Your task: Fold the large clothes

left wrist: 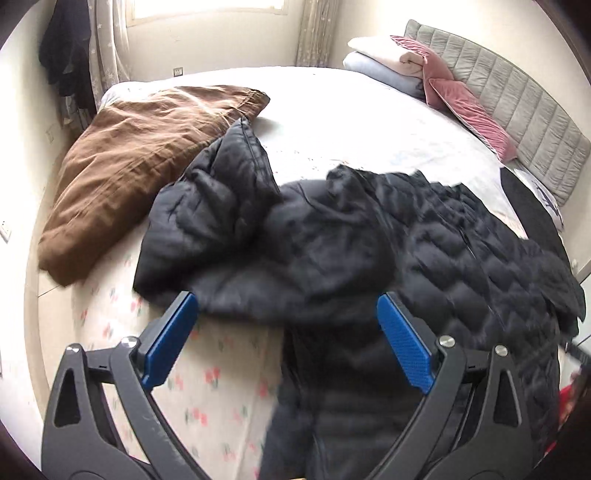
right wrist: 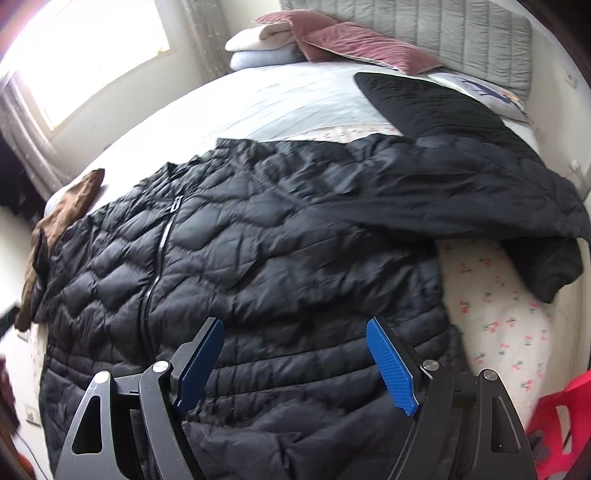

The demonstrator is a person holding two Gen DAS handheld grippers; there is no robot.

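So far the jacket [right wrist: 280, 258] is barely folded. It lies front-up across the near part of the bed [right wrist: 303, 96], zipped, with its hem toward the cameras. In the right wrist view one sleeve [right wrist: 491, 199] stretches out flat to the side, its cuff hanging near the bed's edge. In the left wrist view the other sleeve [left wrist: 221, 206] is bunched and thrown inward over the chest, which I judge a first fold begun rather than finished. Left to do, by my reading: bring in the outstretched sleeve, tidy the bunched one, then double the body from the hem up.

The left gripper [left wrist: 288, 339] hovers over the hem with its jaws spread wide, nothing between them. The right gripper [right wrist: 295, 362] is likewise spread and empty above the lower front, beside the zip [right wrist: 159, 258].

No brand or writing can be read; a small tab at the top of the zip is too small to make out.

Around the jacket: a brown cloth [left wrist: 140, 162] beside it, a black piece [right wrist: 424, 107] nearer the headboard [right wrist: 443, 26], pink pillows [right wrist: 351, 40] and folded bedding [right wrist: 255, 44]. A red stool [right wrist: 554, 424] stands off the bed's corner.
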